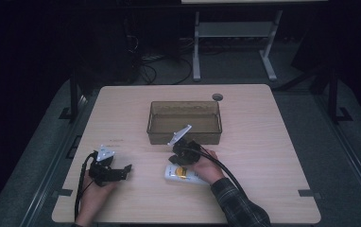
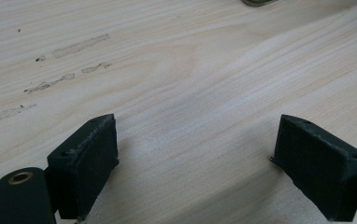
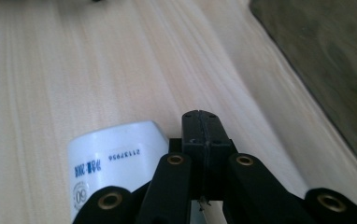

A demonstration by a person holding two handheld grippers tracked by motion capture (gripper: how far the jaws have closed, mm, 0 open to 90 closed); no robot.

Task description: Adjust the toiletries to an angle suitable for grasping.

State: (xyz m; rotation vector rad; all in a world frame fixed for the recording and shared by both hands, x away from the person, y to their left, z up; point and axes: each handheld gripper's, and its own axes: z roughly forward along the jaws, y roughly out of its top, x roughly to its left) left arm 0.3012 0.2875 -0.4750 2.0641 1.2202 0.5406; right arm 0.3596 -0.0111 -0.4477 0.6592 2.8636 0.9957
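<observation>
A: Where is the right hand (image 1: 209,166)?
B: It lies on the worktop (image 1: 263,142), near the middle, a bit to the right. The sleeve comes in from the near edge and slants up to the left.

A: What is the right gripper (image 3: 201,133) doing?
B: Its jaws are clenched tight, pad on pad. Nothing sits between them. It points to the far left, just above the bottle (image 1: 184,174).

A: Where is the bottle?
B: It is white with a yellow mark and lies flat on its side, near the middle of the worktop. The right hand is touching its right end. In the right gripper view its white end (image 3: 113,154) sits just left of the shut jaws.

A: And the box (image 1: 184,122)?
B: The brown see-through box stands just far of the right gripper. I cannot tell if they touch.

A: What about the left hand (image 1: 96,189)?
B: It rests low at the near left and is well apart from the bottle. The left gripper (image 2: 195,154) points right, and its jaws are spread wide over bare wood, holding nothing.
</observation>
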